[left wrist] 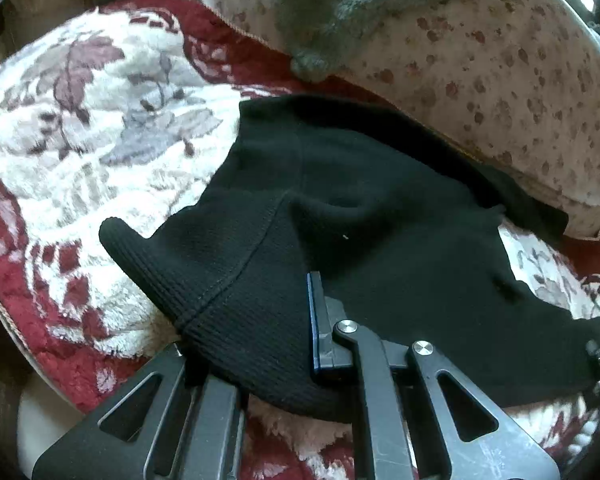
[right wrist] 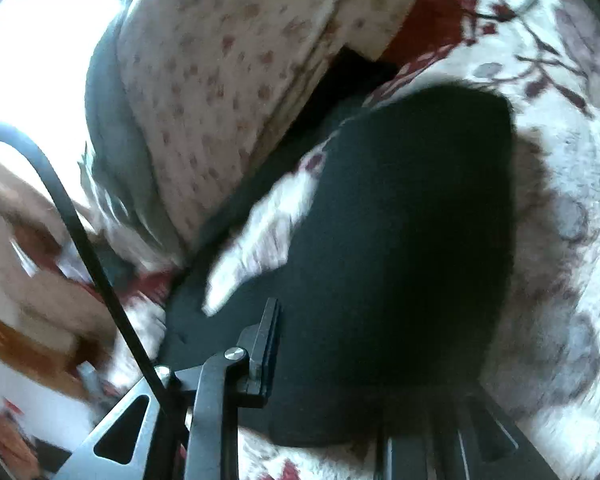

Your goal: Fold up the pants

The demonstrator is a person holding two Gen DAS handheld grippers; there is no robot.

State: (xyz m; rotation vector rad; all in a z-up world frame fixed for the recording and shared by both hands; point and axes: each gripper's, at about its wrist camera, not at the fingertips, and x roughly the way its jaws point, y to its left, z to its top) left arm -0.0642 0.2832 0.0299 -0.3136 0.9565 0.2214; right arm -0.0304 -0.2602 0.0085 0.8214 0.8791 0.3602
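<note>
The black knit pants point(left wrist: 360, 208) lie on a red and white floral blanket point(left wrist: 92, 128). In the left wrist view my left gripper point(left wrist: 256, 328) is shut on the ribbed waistband point(left wrist: 204, 280); the cloth drapes over and hides the left finger, and the right finger point(left wrist: 318, 320) presses on it. In the right wrist view the pants point(right wrist: 400, 248) fill the middle, blurred by motion. My right gripper point(right wrist: 360, 360) holds the black cloth, with the left finger point(right wrist: 266, 344) in sight and the other finger hidden under the cloth.
A spotted cream cushion point(left wrist: 500, 72) borders the pants at the back, with a grey fleece point(left wrist: 340, 8) over it. It also shows in the right wrist view point(right wrist: 220, 80). A black cable point(right wrist: 84, 248) crosses the left of that view.
</note>
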